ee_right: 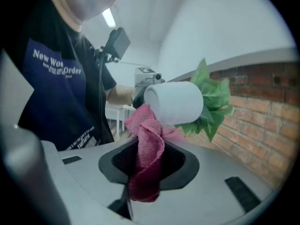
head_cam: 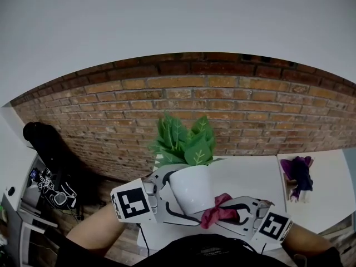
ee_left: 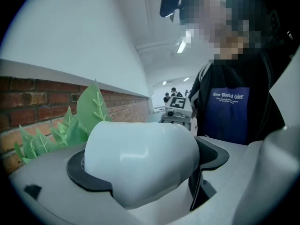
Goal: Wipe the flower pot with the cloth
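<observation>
The white flower pot (head_cam: 192, 189) with green leaves (head_cam: 186, 141) is lifted off the table and tilted. My left gripper (head_cam: 169, 198) is shut on the pot, one jaw on each side of its body (ee_left: 140, 163). My right gripper (head_cam: 233, 213) is shut on a red cloth (head_cam: 216, 209). In the right gripper view the cloth (ee_right: 147, 156) hangs out of the jaws, and its upper end touches the lower edge of the pot (ee_right: 174, 102). The leaves (ee_right: 212, 102) point toward the brick wall.
A white table (head_cam: 250, 174) lies under the pot, against a brick wall (head_cam: 222, 104). A purple item (head_cam: 297, 174) sits on a second white surface to the right. A cluttered stand with dark equipment (head_cam: 50, 188) is at the left. The person's torso (ee_left: 229, 111) is close behind.
</observation>
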Demonstrator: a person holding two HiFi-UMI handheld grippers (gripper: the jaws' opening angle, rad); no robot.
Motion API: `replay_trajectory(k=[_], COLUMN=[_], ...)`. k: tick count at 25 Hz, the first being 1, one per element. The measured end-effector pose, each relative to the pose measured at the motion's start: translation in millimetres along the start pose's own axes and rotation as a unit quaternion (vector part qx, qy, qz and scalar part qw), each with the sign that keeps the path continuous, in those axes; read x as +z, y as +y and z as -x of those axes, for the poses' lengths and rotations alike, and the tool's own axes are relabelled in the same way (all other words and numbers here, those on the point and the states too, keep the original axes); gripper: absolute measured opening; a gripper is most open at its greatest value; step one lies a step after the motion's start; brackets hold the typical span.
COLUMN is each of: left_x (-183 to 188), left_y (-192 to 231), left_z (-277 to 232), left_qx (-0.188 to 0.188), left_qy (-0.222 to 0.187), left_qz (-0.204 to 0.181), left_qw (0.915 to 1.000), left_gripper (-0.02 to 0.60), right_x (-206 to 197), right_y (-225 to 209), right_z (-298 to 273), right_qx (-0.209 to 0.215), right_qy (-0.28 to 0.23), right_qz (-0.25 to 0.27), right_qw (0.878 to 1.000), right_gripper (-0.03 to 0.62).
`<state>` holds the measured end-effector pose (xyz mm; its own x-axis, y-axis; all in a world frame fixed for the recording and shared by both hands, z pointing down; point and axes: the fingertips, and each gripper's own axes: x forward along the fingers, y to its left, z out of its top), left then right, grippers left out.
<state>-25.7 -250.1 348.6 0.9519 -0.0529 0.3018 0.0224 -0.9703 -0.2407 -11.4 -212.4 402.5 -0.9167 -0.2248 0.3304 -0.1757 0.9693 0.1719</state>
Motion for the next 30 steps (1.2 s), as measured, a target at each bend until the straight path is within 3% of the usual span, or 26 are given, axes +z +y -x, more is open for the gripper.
replay_trajectory(k=[2,3,6,7,11,23,25,30], left_x=[5,6,5,3,0,22,26,35], left_y=[-8,-10,-16,-18,-26,-16,-15,-17], left_z=[-2,-2,-8,-11,-22,-21,-22,-22], left_qx=[-0.009,-0.011,-0.017,-0.023,-0.036,-0.004,-0.001,-0.009], left_qy=[0.007,0.010,0.016,0.019,0.021,-0.031,-0.034,-0.050], left_qz=[-0.028,-0.040,-0.056,-0.064,-0.077,-0.080,-0.087,-0.086], left_qw=[0.9995,0.9991,0.9982,0.9975,0.9962,0.9963,0.9956,0.9950], left_gripper=[0.565,0.565,0.565,0.565,0.565,0.565,0.565,0.565], right_x=[2,4,18,23,29,10,5,-6], right_y=[-15,-30,-74,-79,-76,-82,-82,-73], right_z=[11,21,48,51,38,34,31,11], right_qx=[0.008,0.003,-0.014,-0.012,0.017,0.095,0.100,0.107], right_qy=[-0.066,-0.103,-0.224,-0.247,-0.268,-0.367,-0.369,-0.332], right_qz=[-0.116,-0.177,-0.321,-0.342,-0.377,-0.515,-0.526,-0.539], right_qw=[0.991,0.979,0.920,0.907,0.887,0.769,0.760,0.766], right_gripper=[0.104,0.104,0.104,0.104,0.104,0.104,0.104,0.103])
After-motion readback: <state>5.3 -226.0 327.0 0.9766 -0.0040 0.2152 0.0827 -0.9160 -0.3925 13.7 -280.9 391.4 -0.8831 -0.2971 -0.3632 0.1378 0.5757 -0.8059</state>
